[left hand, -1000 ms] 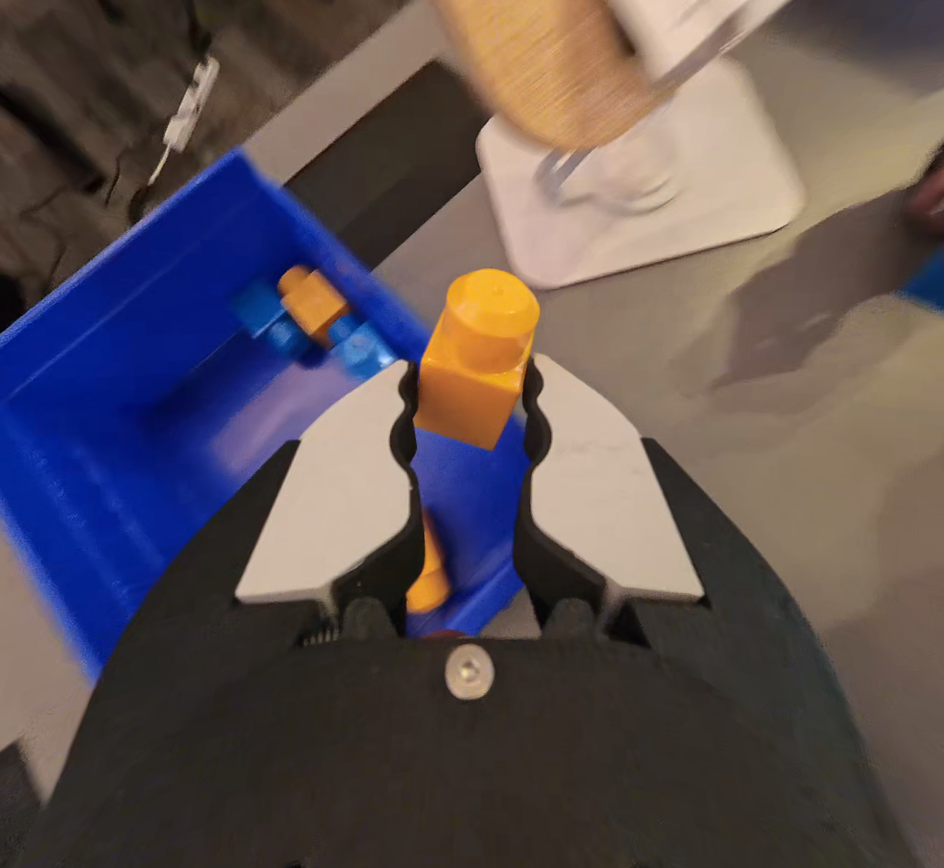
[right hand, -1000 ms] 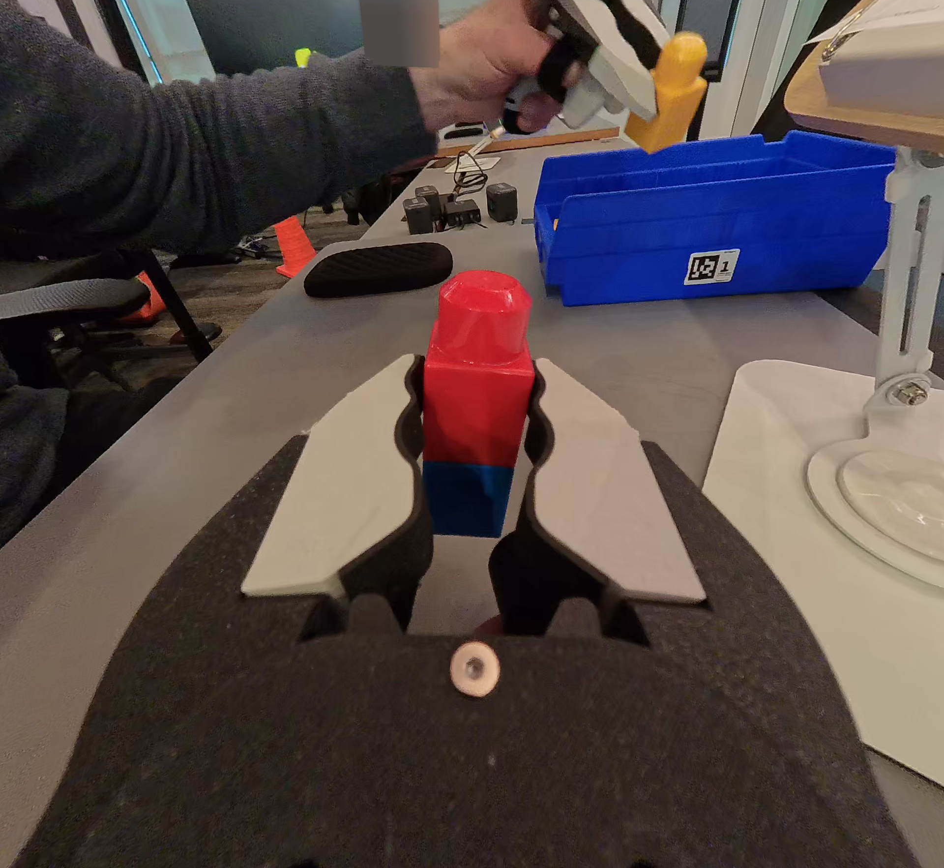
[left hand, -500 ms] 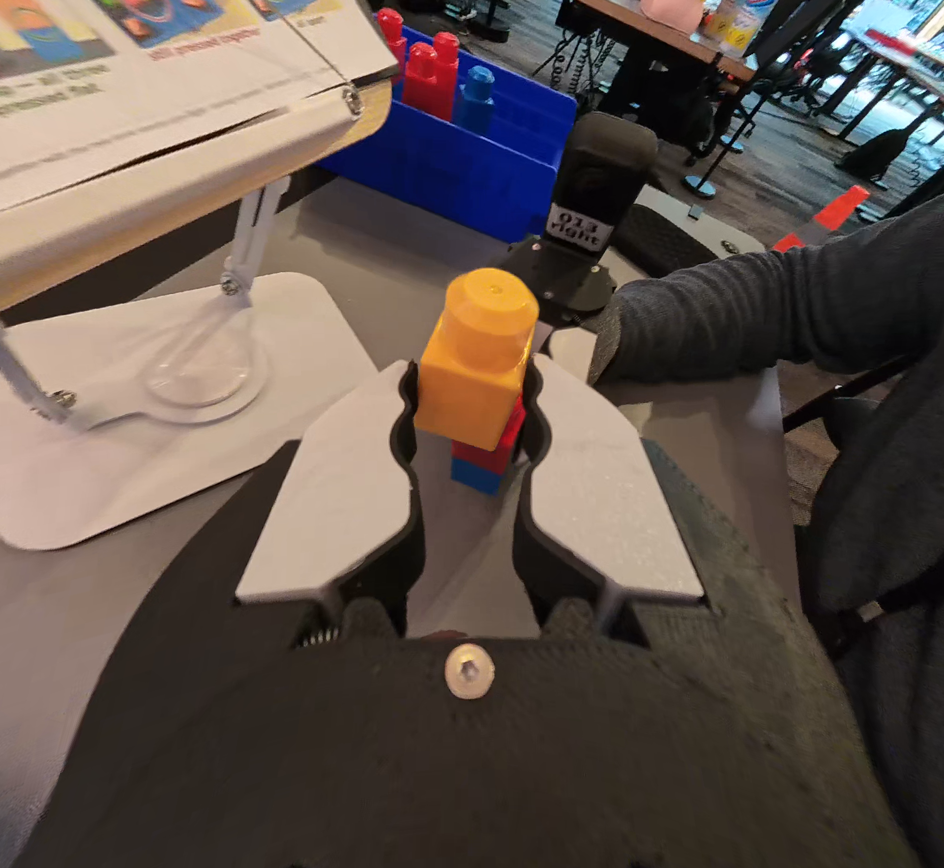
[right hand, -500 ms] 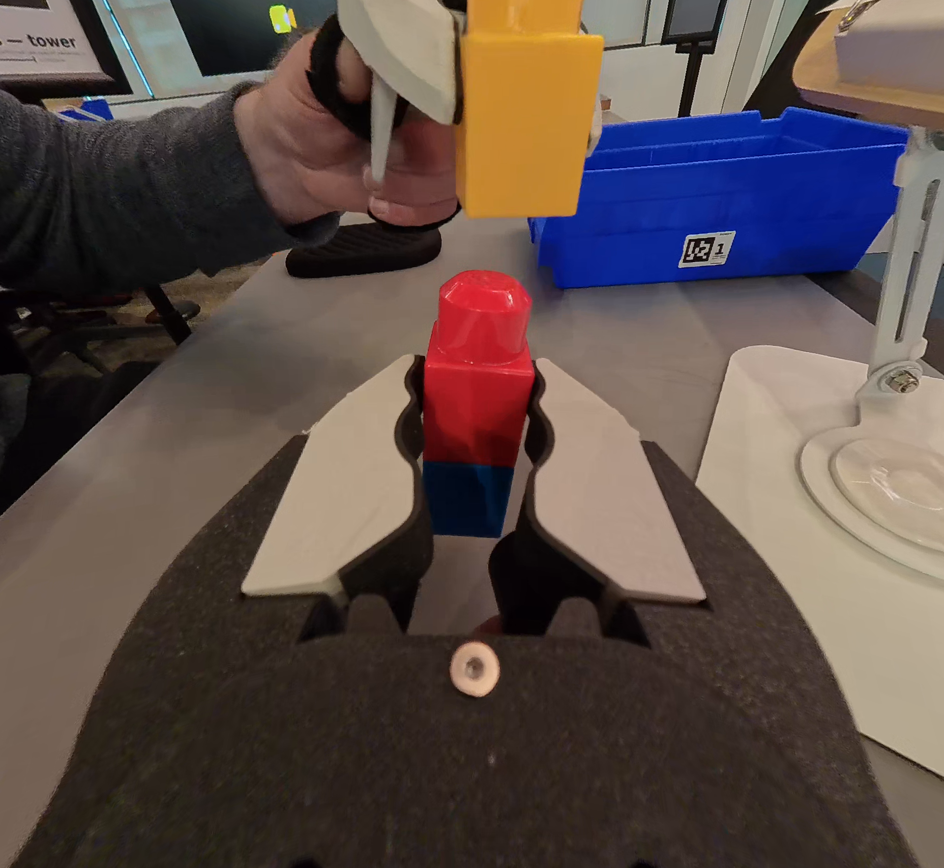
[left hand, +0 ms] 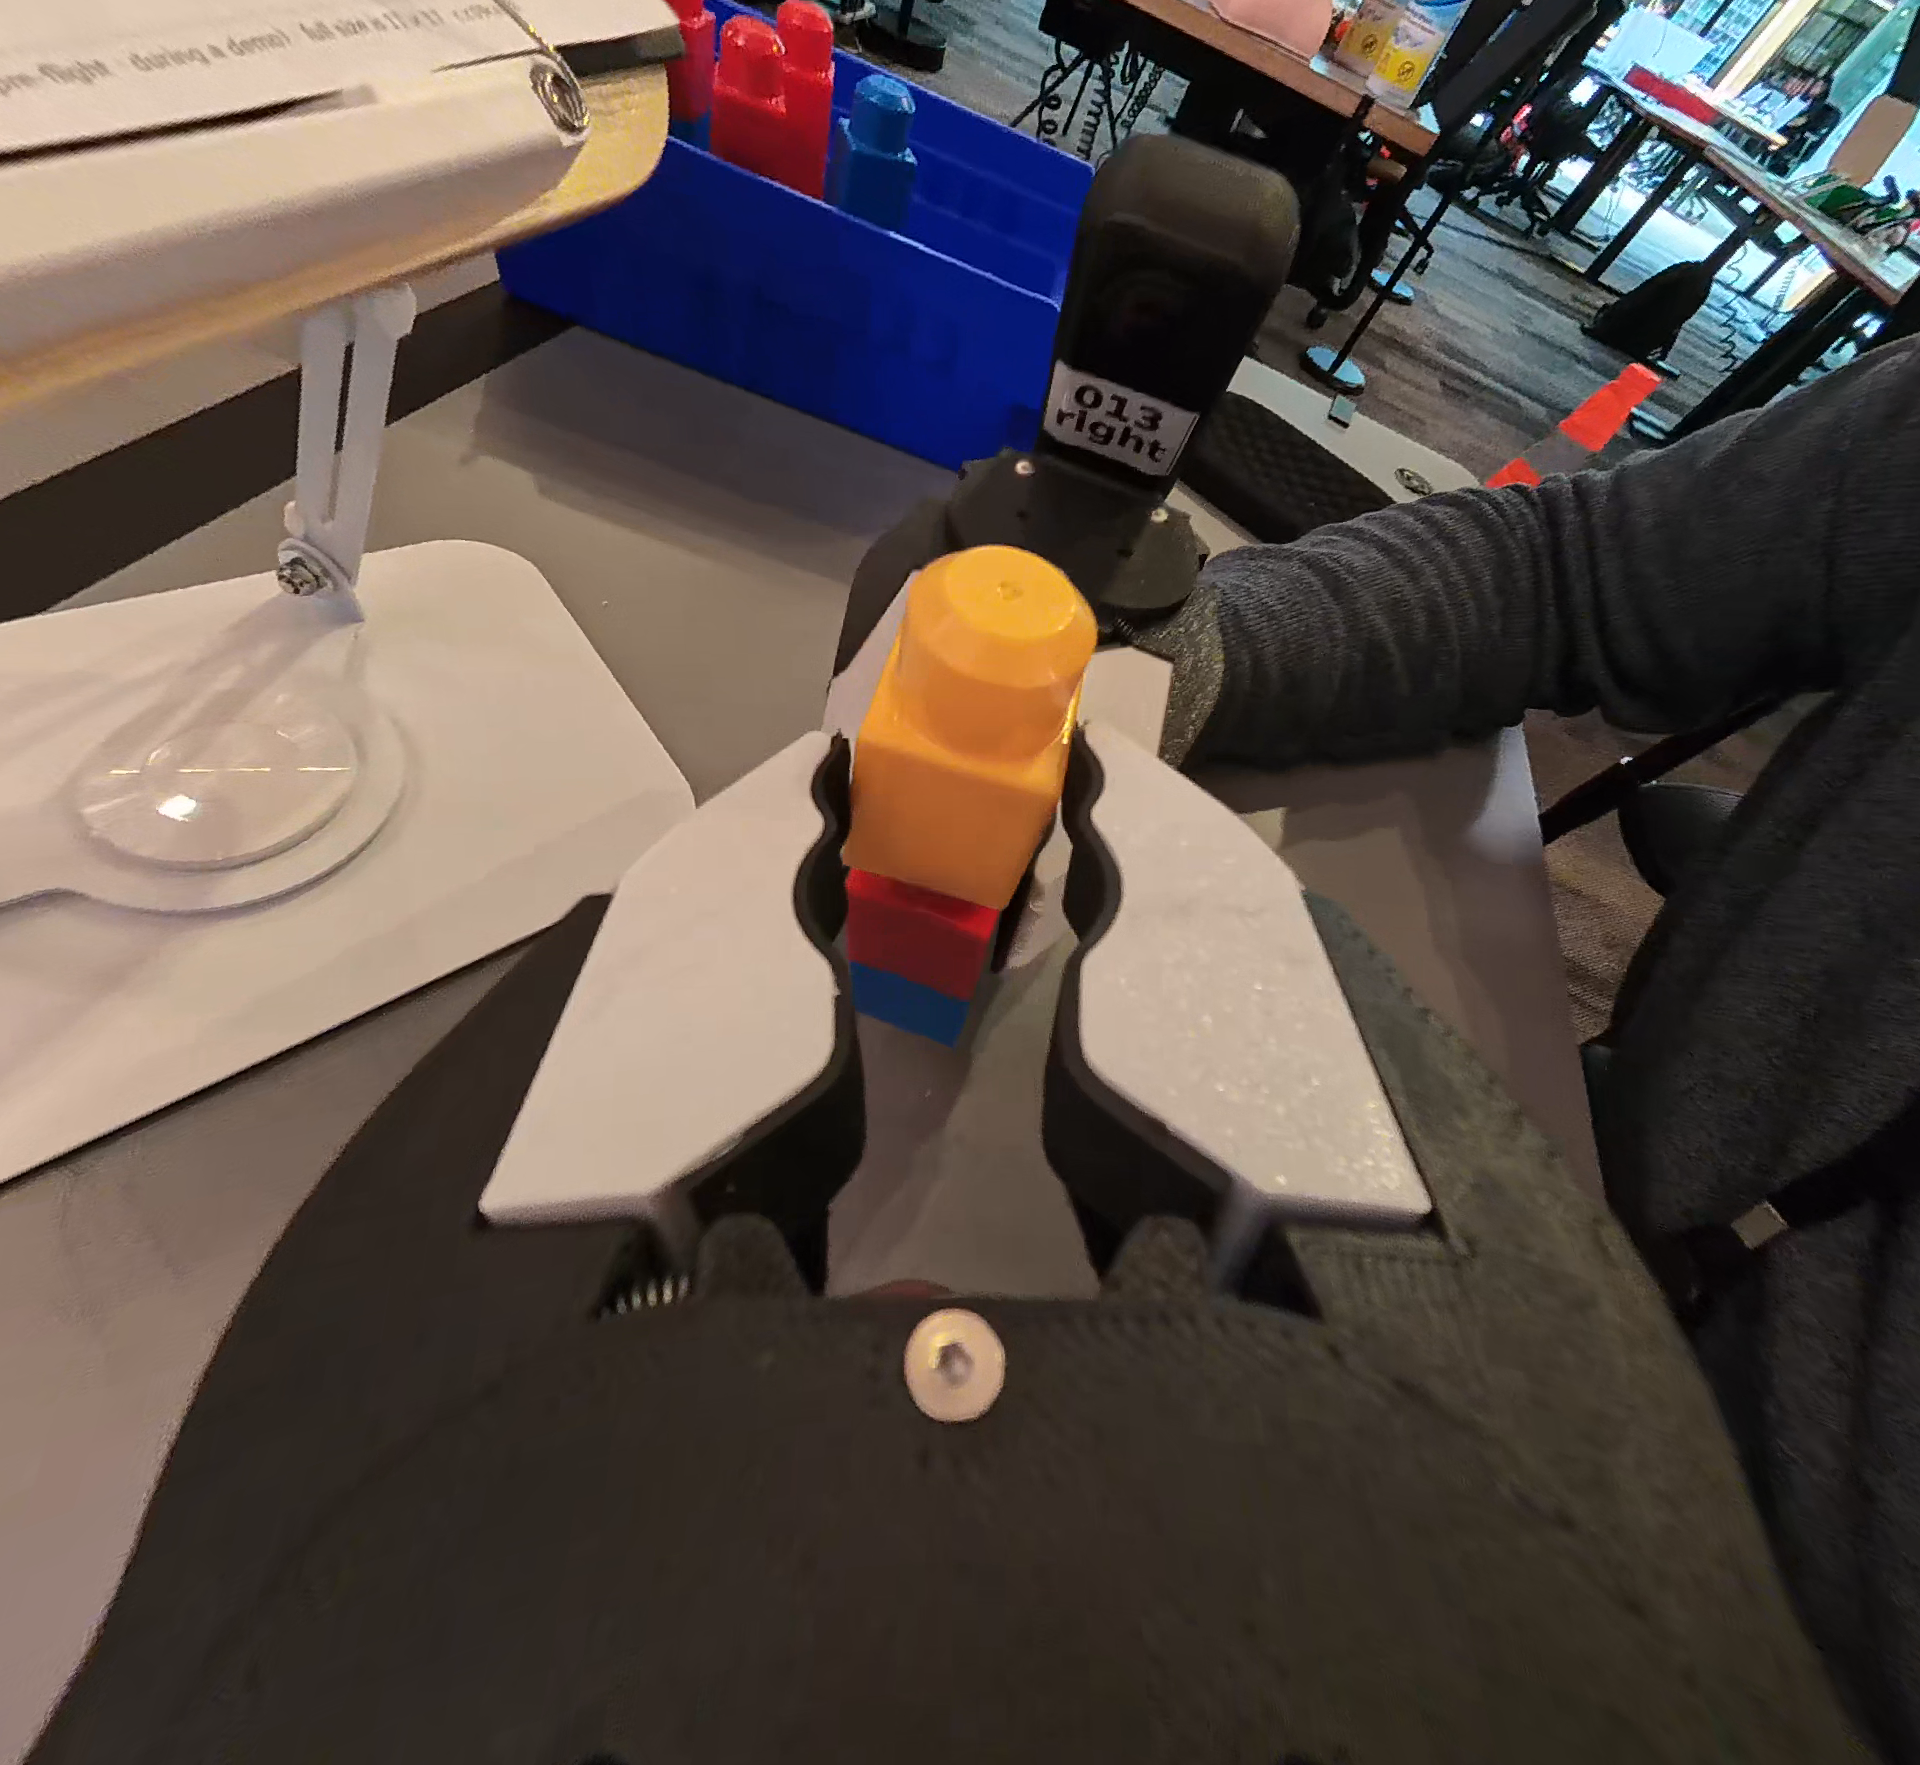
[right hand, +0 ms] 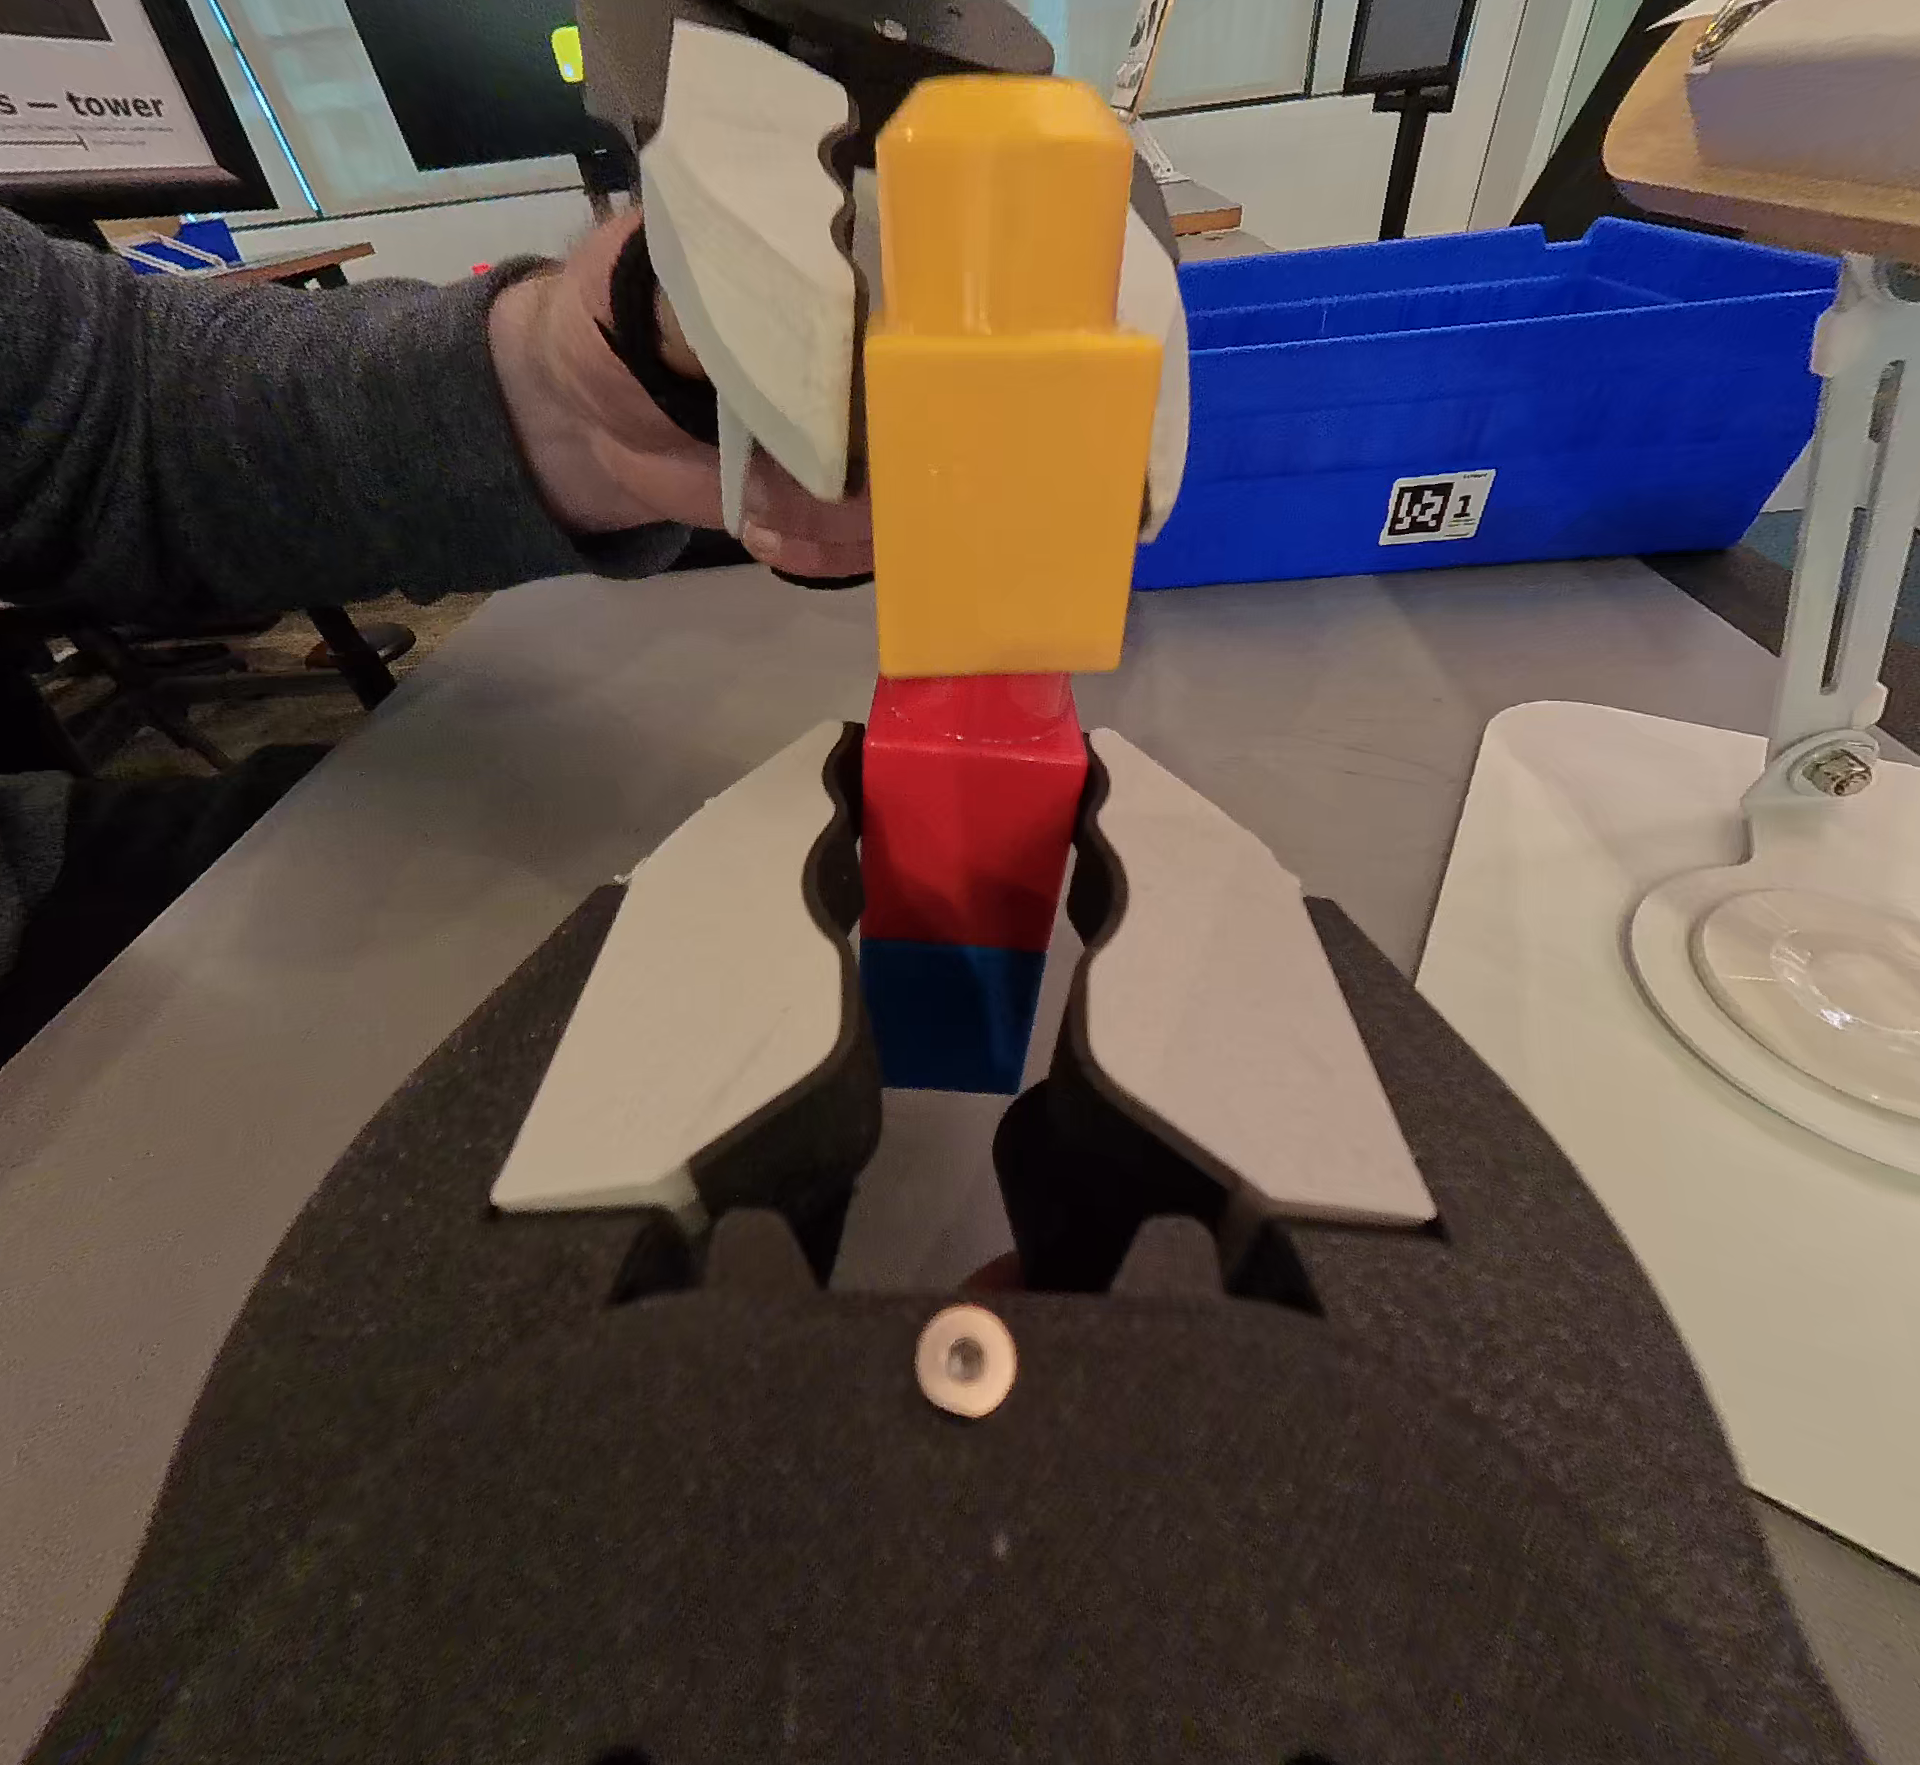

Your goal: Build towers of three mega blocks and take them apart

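The orange block [right hand: 1003,385] is held clamped in the left gripper [right hand: 997,302], whose pale fingers [right hand: 758,261] are pressed against its two flanks from above. Directly beneath it, the red block [right hand: 971,827] is seated on the blue block [right hand: 951,1014], and this pair is kept upright on the grey table [right hand: 540,739] by the right gripper [right hand: 966,842], closed on the red block's sides. All three long axes are seen to run along one vertical line; the orange block's base is set over the red stud, of which a thin band is left showing, so full seating is judged not yet reached. A slight tilt of the orange block is suggested in the left wrist view [left hand: 966,759], though the right wrist view shows it nearly square. The coming move is judged to be a straight downward press by the left gripper, with the right one bracing below. A blue bin [right hand: 1507,427] is noted well behind; another bin [left hand: 790,302] holding finished towers is seen beside a stand [left hand: 332,458].
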